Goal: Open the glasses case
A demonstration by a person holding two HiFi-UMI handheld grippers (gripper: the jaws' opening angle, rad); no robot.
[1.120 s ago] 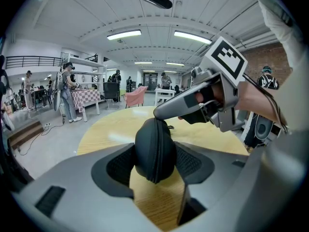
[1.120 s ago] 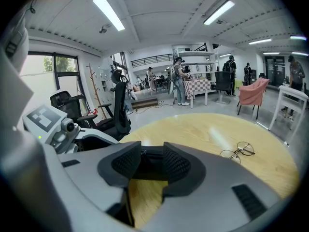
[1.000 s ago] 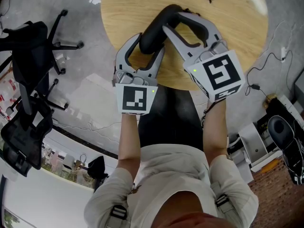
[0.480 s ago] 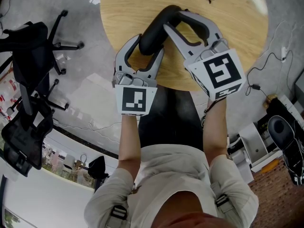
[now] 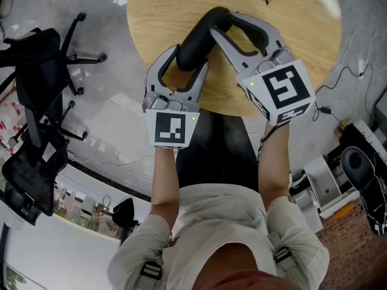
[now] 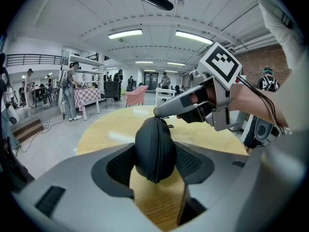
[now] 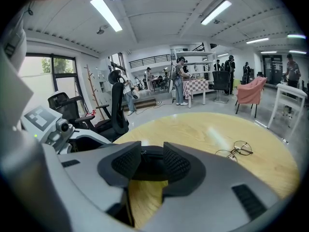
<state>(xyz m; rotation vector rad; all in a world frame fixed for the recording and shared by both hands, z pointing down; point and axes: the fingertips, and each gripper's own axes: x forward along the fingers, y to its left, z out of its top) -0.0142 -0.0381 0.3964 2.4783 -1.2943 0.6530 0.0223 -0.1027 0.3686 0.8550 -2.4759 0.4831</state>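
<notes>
Glasses case (image 6: 154, 144): we find it clamped between the pads of our left gripper (image 6: 155, 164); our right gripper (image 7: 152, 166) pinches its far zipper end.

**Inspector:** Left gripper (image 5: 190, 57), condition?
**Examiner:** Pitched forward and downward. The jaws stand wide, with both pads pressed on the flanks of the glasses case (image 5: 195, 40). The left forearm (image 5: 163, 174) is bare and runs straight behind it.
**Inspector:** Right gripper (image 5: 222, 24)?
**Examiner:** Similar downward pitch, angled inward toward the left one, its tips just beyond the left tips. The jaws are drawn close, with the pads nipping the far end of the case. The right forearm (image 5: 273, 162) is bare, slanting in from the outer side
</notes>
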